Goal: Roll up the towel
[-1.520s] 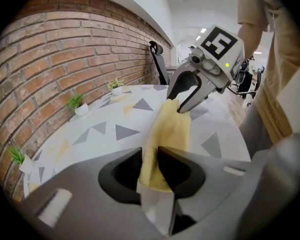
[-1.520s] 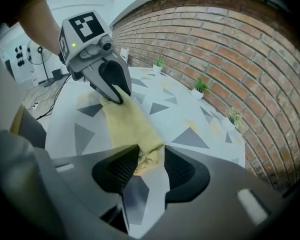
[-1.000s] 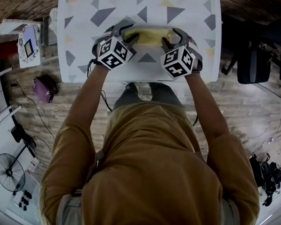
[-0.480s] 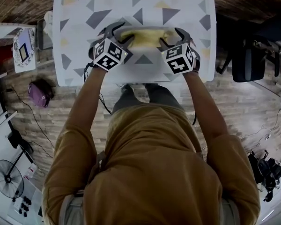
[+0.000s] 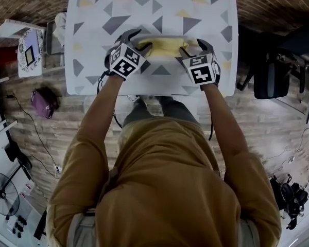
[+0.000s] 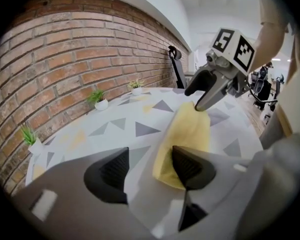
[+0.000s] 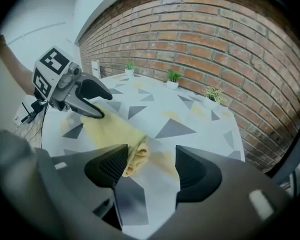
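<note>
The yellow towel (image 5: 165, 46) lies as a roll across the near part of the patterned table (image 5: 92, 24). My left gripper (image 5: 136, 39) is at its left end and my right gripper (image 5: 193, 42) at its right end. In the left gripper view the roll's end (image 6: 187, 134) lies against the right pad (image 6: 190, 168), and the rest of the gap shows bare table. In the right gripper view the rolled end (image 7: 135, 156) sits just inside the left pad (image 7: 107, 166). Both grippers' jaws have just been opening. Neither presses on the towel.
Small potted plants (image 7: 172, 78) (image 7: 211, 96) (image 6: 98, 100) stand along the table's far edge by the brick wall. A black chair (image 5: 270, 76) is to the table's right. The near table edge (image 5: 144, 90) runs just below the grippers.
Both grippers have rolled a little at the towel's ends and their jaws stand wider apart. The towel roll lies where it was.
</note>
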The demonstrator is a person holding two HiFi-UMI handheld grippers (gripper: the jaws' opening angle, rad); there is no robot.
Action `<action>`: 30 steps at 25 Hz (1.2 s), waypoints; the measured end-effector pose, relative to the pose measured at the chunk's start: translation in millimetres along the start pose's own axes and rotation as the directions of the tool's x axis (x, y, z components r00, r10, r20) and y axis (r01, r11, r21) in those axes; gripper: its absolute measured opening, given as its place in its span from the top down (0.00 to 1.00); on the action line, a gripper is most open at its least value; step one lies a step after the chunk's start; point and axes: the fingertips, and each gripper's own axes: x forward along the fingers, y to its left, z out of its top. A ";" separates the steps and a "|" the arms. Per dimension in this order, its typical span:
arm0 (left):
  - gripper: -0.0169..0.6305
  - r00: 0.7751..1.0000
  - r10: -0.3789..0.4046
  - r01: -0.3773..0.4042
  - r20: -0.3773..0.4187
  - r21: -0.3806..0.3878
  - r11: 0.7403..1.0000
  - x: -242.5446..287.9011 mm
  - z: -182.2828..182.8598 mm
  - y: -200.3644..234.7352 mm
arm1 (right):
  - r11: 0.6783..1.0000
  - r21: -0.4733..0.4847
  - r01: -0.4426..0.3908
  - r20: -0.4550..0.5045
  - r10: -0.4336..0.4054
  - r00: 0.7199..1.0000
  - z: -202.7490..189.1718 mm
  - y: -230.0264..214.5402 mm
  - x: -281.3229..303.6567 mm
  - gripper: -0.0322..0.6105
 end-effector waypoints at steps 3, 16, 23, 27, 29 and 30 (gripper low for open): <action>0.52 1.000 0.020 -0.020 0.022 -0.020 1.000 -7.2 4.4 2.8 | 0.999 -0.032 0.021 0.003 -0.021 1.000 2.7 -1.1 -7.0 0.51; 0.64 0.995 -0.072 0.066 0.075 0.083 0.994 -23.1 17.6 -31.1 | 0.964 -0.254 -0.078 0.069 0.098 0.993 16.3 58.6 0.1 0.52; 0.68 0.989 -0.105 0.098 0.103 0.070 0.993 -28.9 20.7 -43.5 | 0.962 -0.244 -0.125 0.013 0.132 0.991 -0.4 59.5 10.5 0.54; 0.68 0.983 -0.174 0.172 0.061 0.048 0.984 -21.7 11.3 -51.1 | 0.973 -0.180 -0.145 -0.001 0.147 0.989 -0.5 54.4 15.1 0.54; 0.68 0.981 -0.186 0.184 0.054 0.040 0.982 -20.1 9.8 -51.0 | 0.971 -0.179 -0.156 -0.014 0.156 0.988 0.4 54.1 17.2 0.54; 0.68 0.981 -0.187 0.185 0.049 0.039 0.982 -19.2 8.5 -49.9 | 0.970 -0.183 -0.160 -0.019 0.159 0.987 1.1 54.2 18.4 0.54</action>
